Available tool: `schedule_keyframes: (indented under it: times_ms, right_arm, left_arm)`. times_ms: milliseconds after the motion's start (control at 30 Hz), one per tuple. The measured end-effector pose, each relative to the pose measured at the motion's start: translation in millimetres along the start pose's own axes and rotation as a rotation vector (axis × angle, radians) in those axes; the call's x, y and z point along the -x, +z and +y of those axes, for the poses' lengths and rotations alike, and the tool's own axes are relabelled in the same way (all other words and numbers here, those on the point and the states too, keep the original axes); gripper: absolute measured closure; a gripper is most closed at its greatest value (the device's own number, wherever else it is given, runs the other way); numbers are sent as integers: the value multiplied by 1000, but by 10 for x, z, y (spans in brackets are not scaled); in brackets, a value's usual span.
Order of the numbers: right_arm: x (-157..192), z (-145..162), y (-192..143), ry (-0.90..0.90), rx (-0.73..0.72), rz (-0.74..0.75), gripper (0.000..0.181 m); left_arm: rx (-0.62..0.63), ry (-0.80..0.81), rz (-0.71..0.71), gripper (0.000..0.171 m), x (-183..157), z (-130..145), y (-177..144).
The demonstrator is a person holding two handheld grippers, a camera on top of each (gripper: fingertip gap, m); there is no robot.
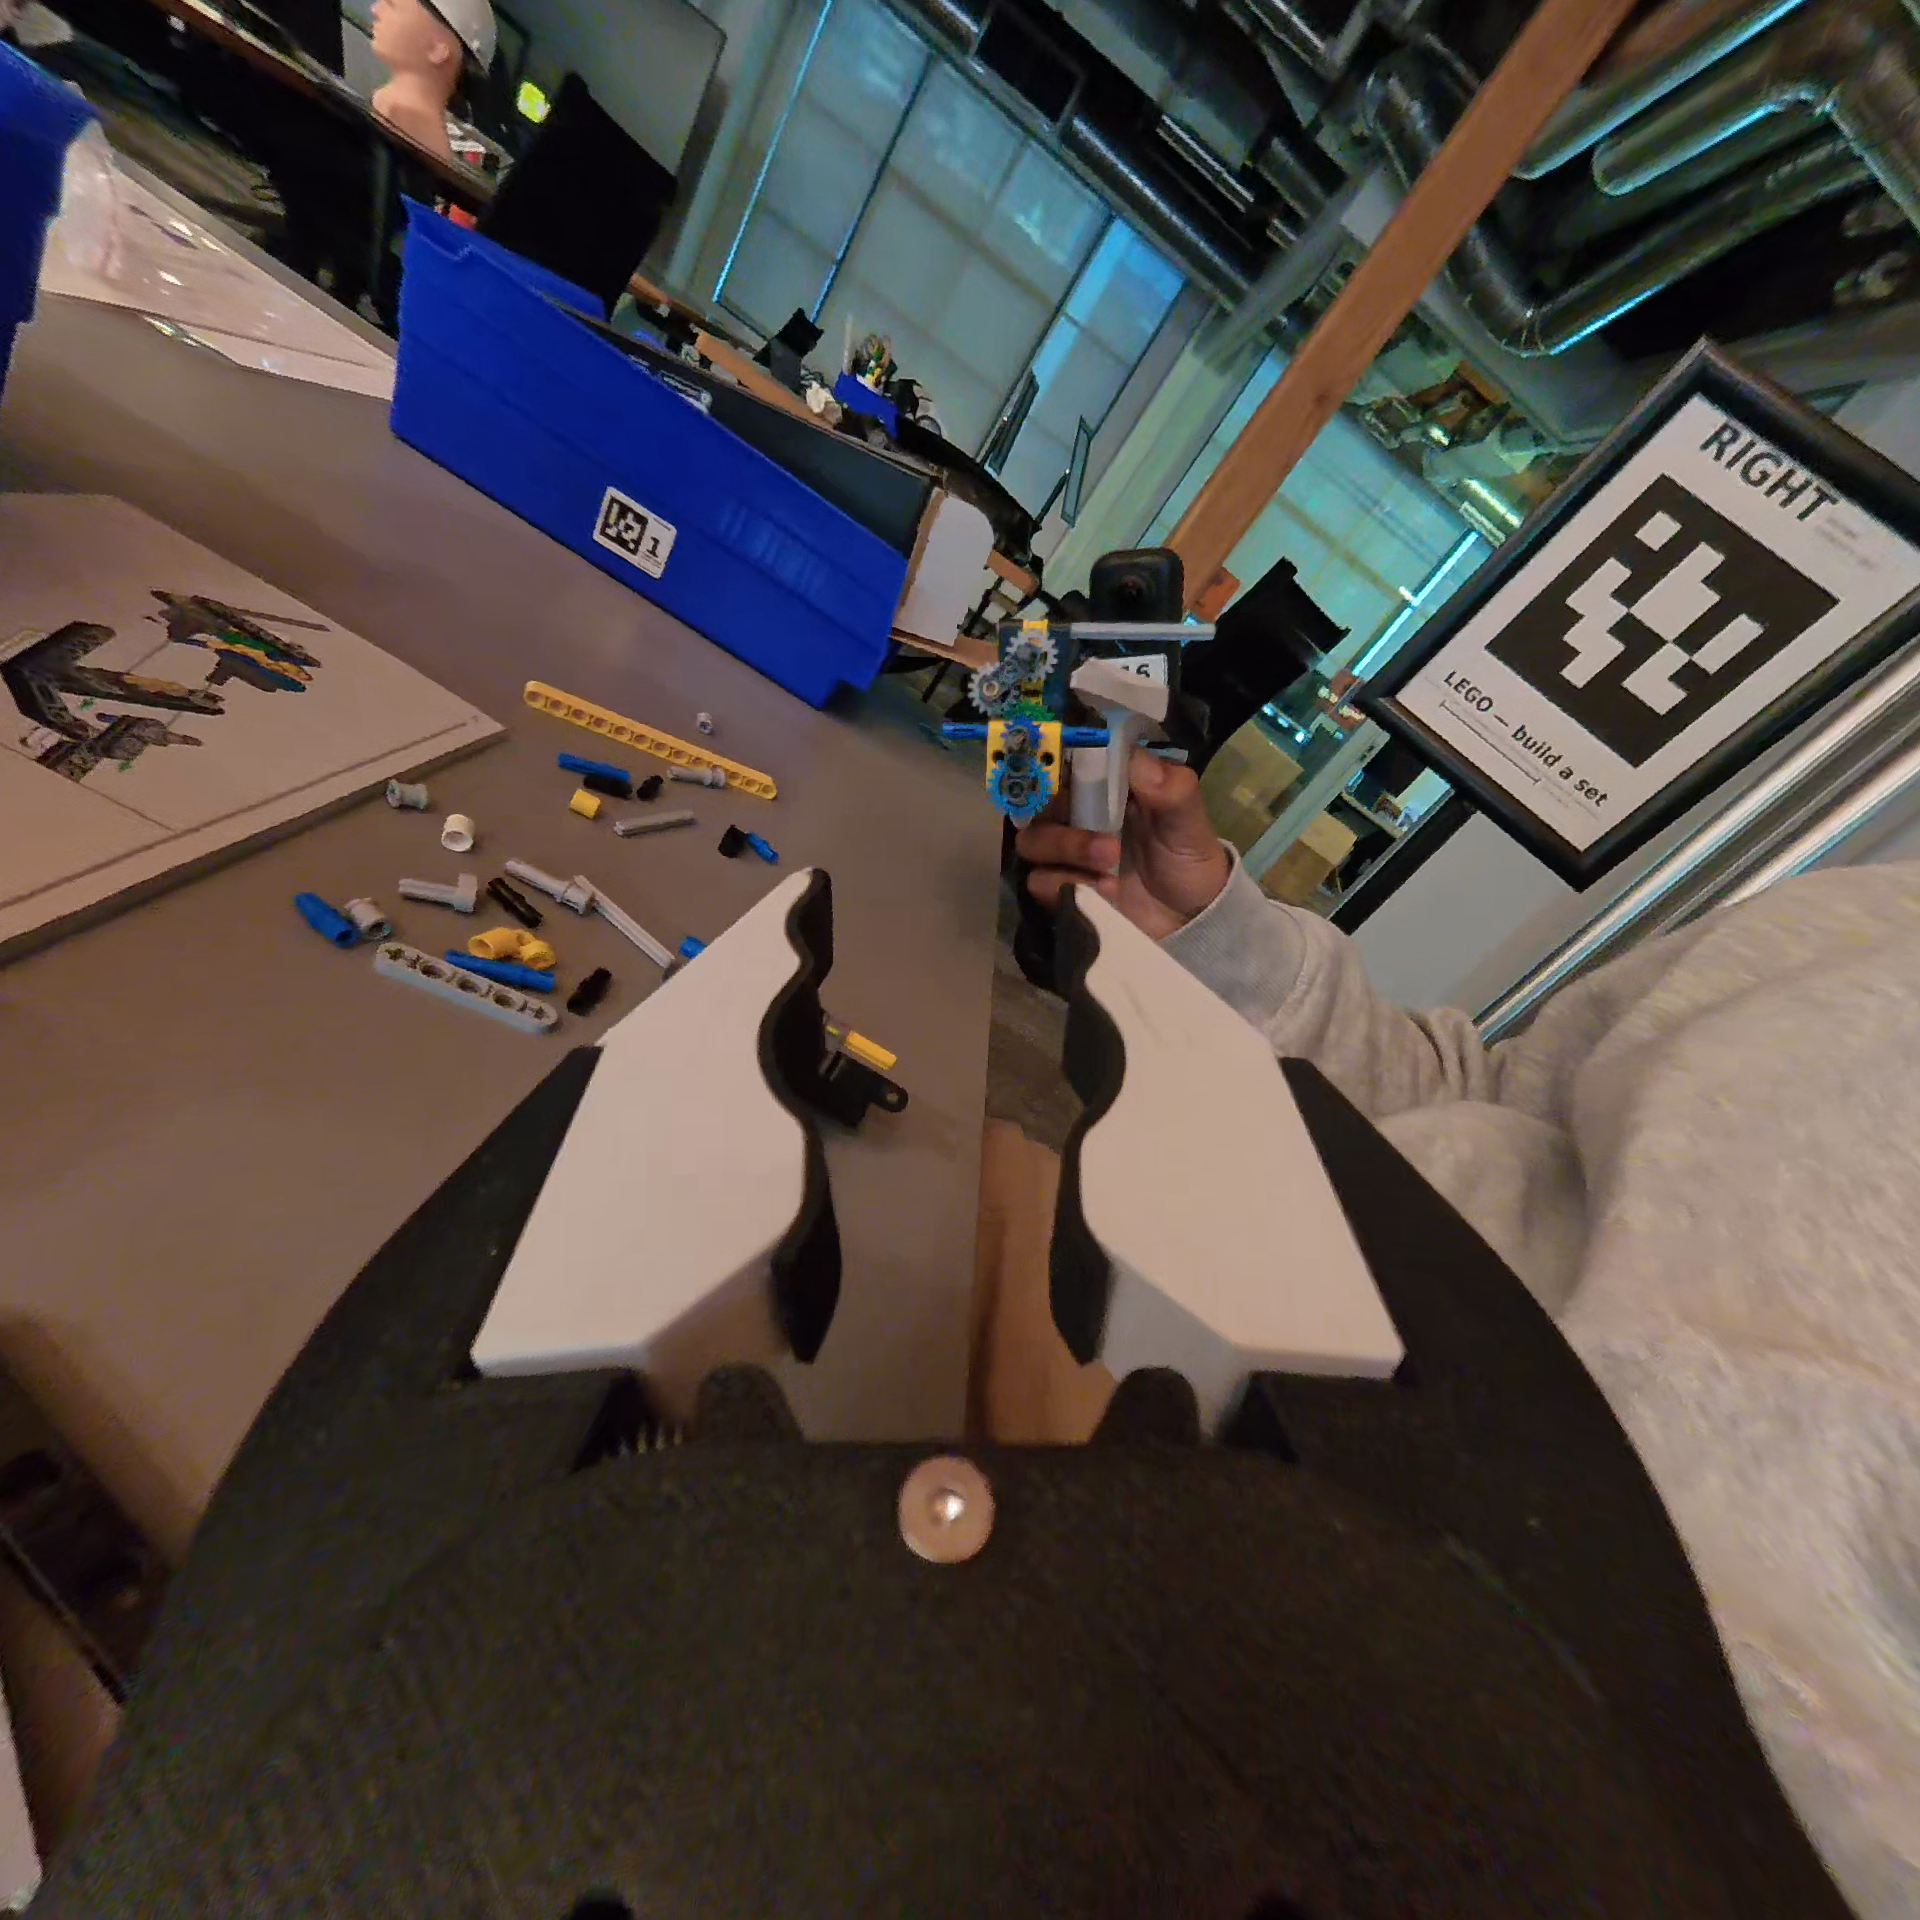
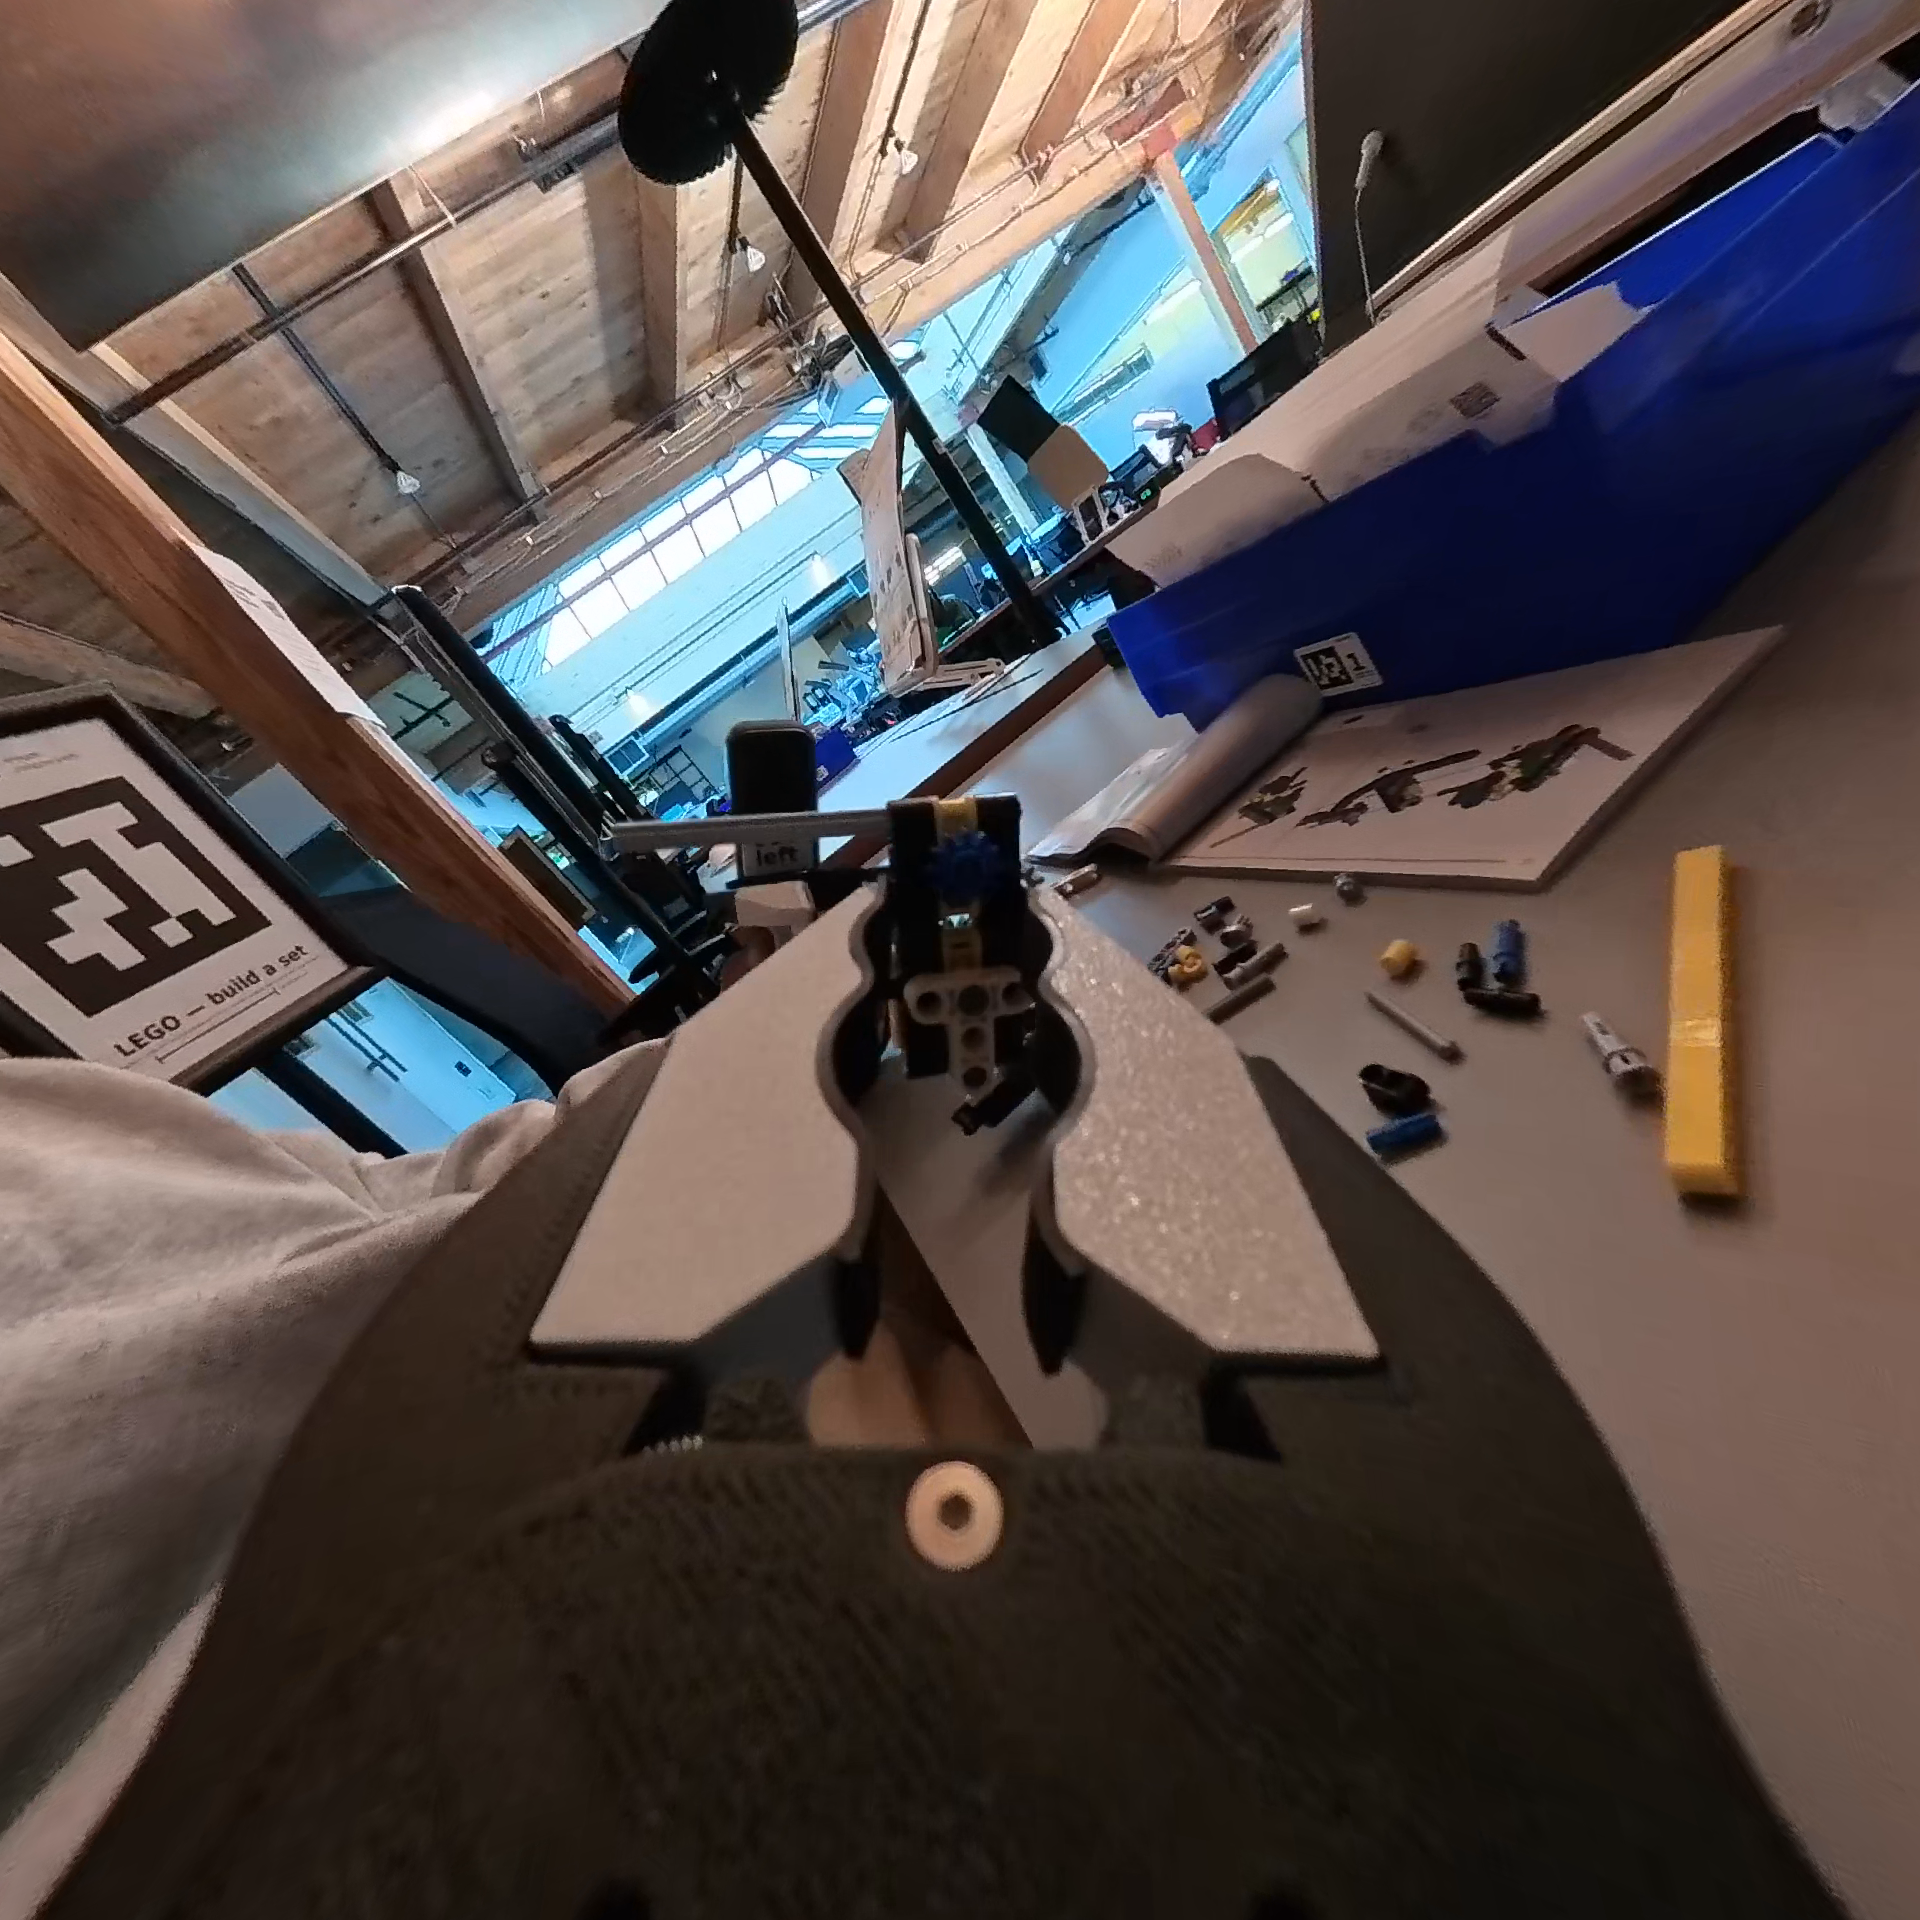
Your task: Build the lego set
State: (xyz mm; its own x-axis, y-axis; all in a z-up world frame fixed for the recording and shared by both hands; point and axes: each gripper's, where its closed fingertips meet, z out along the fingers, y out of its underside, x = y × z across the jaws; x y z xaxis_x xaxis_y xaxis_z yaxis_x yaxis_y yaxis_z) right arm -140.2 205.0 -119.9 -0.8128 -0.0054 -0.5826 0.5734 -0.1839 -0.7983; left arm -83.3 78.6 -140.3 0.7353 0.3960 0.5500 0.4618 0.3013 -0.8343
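The right tongs (image 2: 961, 987) are clamped on a small lego model (image 2: 961, 935) of gears and beams, lifted above the table (image 1: 260, 1091) edge; the left tongs (image 1: 951, 914) stand spread apart with nothing between them; loose pieces (image 1: 540, 883) and a long yellow beam (image 1: 649, 740) lie on the grey top beside the instruction booklet (image 1: 156, 727); behind them sits a blue bin (image 1: 623, 457) holding a white cardboard box (image 2: 1351, 436); I cannot tell what else it holds.
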Motion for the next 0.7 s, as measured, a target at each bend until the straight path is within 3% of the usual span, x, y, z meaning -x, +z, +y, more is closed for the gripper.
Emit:
schedule_keyframes:
  times_ms: [233,700]
  right_arm:
    - [-61,46,49,16,24,3,160]
    - [-54,53,79,9,30,1,160]
  left_arm:
    - [-95,-71,-2,129,109,-134,-73]
    - [-130,-56,-32,129,128,-168,-112]
